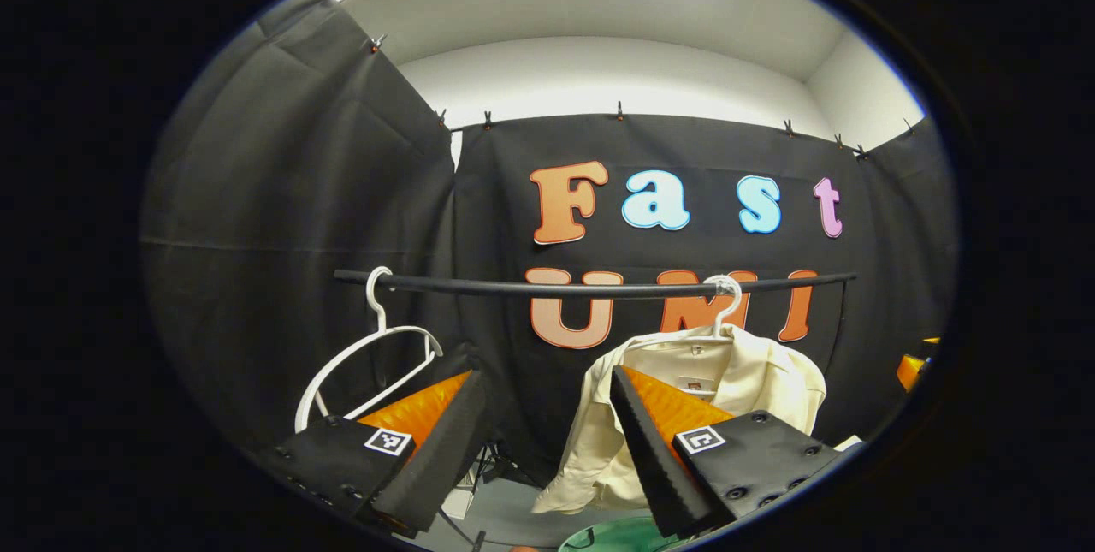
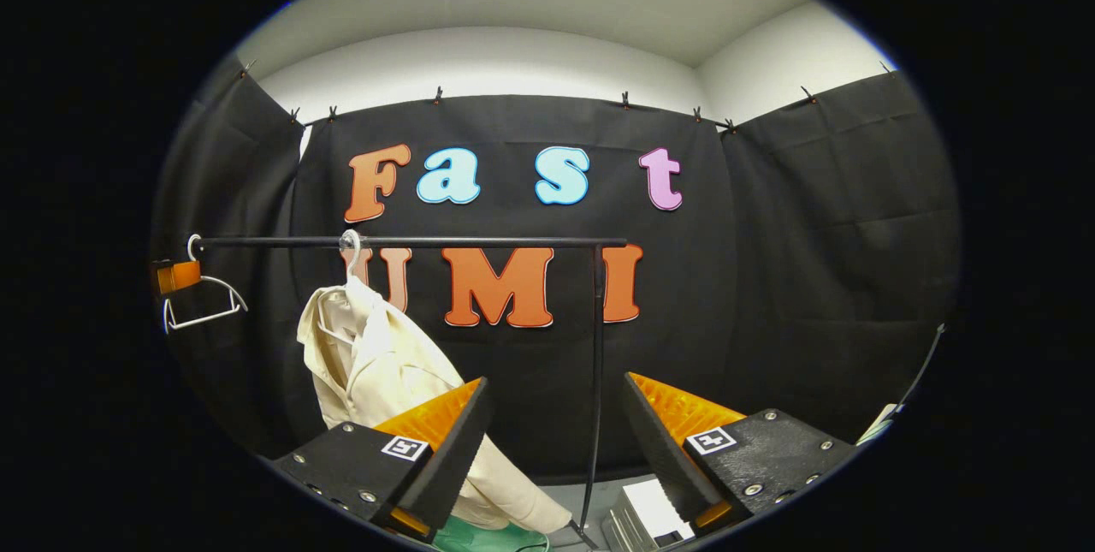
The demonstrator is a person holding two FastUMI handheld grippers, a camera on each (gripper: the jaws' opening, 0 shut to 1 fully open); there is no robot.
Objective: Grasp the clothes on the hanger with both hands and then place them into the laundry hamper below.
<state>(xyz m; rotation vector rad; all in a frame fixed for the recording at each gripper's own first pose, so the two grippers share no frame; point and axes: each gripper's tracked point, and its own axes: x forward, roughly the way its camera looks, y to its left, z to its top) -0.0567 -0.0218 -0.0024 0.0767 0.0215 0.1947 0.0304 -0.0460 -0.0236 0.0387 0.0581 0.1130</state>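
**Spotter:** Where are you in the job?

**Operator:** At the very start, I'd say. The shirt (image 1: 727,381) hangs on its white hanger (image 1: 725,299) from the black rail (image 1: 590,285), and neither claw touches it. The step in hand is the approach.

**Spotter:** How do the claws stand?

**Operator:** My left claw (image 1: 547,441) has its fingers spread wide apart, with nothing between them. In the left gripper view the shirt sits ahead and to the right of the gap, partly behind the right-hand finger. My right claw (image 2: 556,449) is just as wide and just as empty. In the right gripper view the shirt (image 2: 376,355) hangs off to the left, behind the left-hand finger.

**Spotter:** And the hamper?

**Operator:** I see a green rim (image 1: 616,535) low down under the shirt, which I take for the laundry hamper. It shows at the bottom of the right gripper view too (image 2: 479,535).

**Spotter:** Anything else on the rail?

**Operator:** A bare hanger (image 1: 368,355) near the left end, well apart from the shirt. I leave that alone.

**Spotter:** So what next?

**Operator:** I judge both claws must go forward and inward, one to each shoulder of the shirt. Then I close on cloth, not on the hanger wire. The shirt looks soft and loose, so a shallow pinch may slip. After that it has to come up and off the hanger before going down to the hamper.
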